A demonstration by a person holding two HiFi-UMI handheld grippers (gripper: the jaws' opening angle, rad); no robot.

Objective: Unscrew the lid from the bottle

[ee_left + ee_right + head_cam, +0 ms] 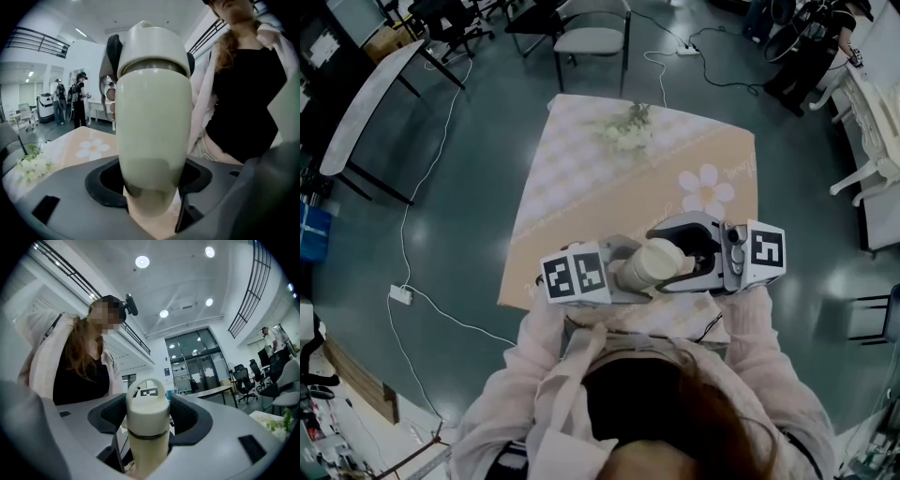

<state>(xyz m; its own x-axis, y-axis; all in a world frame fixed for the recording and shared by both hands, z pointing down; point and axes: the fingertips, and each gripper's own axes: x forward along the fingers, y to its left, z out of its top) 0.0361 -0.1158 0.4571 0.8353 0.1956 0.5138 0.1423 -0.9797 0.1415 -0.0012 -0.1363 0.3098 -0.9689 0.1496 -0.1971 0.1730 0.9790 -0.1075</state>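
A cream bottle (642, 270) is held above the table's near edge, between my two grippers. My left gripper (626, 278) is shut on the bottle's body; in the left gripper view the body (152, 140) fills the space between the jaws (152, 190). The rounded lid (152, 44), with a dark seam under it, points away from that camera. My right gripper (682, 253) comes from the right and closes around the lid. In the right gripper view the lid (147, 411) with its loop handle sits between the dark pads (180, 416), which lie against both its sides.
The table (581, 178) has a checked and peach cloth with a daisy print (706, 187). A bunch of white flowers (628, 127) lies at its far side. A chair (591, 37) stands beyond the table. Cables and a power strip (400, 294) run over the floor at the left.
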